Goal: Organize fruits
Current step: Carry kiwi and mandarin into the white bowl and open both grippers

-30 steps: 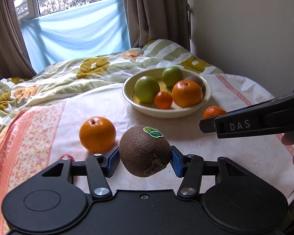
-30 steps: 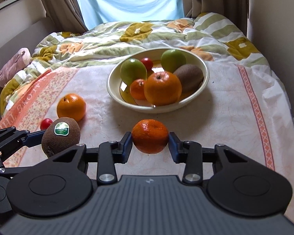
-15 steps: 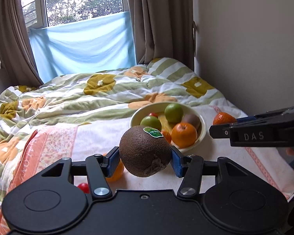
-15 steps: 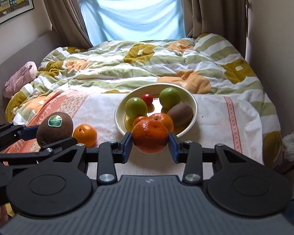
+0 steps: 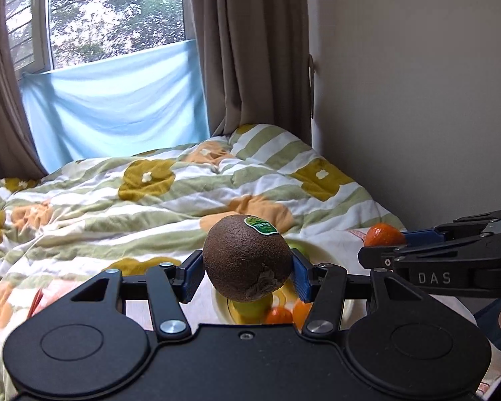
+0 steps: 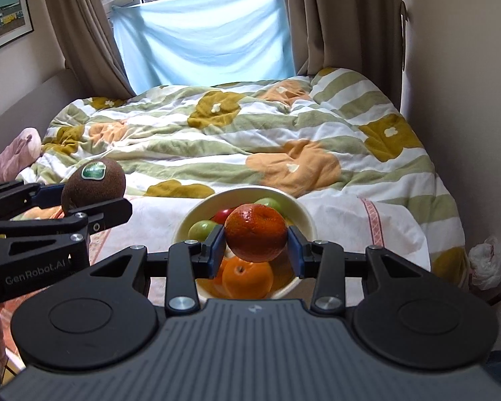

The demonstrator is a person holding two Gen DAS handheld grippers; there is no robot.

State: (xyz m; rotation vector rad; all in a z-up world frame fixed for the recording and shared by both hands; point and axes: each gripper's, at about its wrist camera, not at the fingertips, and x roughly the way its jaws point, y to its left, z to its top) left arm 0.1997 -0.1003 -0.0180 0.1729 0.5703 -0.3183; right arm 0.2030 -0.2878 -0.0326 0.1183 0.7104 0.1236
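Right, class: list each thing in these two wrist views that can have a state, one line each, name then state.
left gripper: shut on the kiwi.
kiwi: held in the air, sticker on top.
right gripper: shut on the mandarin.
mandarin: held above the bowl.
bowl: upright on the bed, holding fruit.
curtains: drawn apart.
blue cloth: hung across the lower window.

The kiwi [image 5: 247, 260] has a rough, matt brown skin with a glossy green sticker [image 5: 261, 225] on top. The tangerine [image 6: 255, 233] is shiny and dimpled. Beneath it, the bowl [image 6: 305, 220] looks like smooth, glazed cream ceramic, and the orange [image 6: 247, 279] inside has a soft sheen. Behind the bowl, the quilt [image 6: 250, 140] is soft, matt, puckered cloth. Both grippers are matt black plastic with bright metal screws [image 6: 180, 302]; the right gripper [image 6: 255, 247] has a ribbed grey top.
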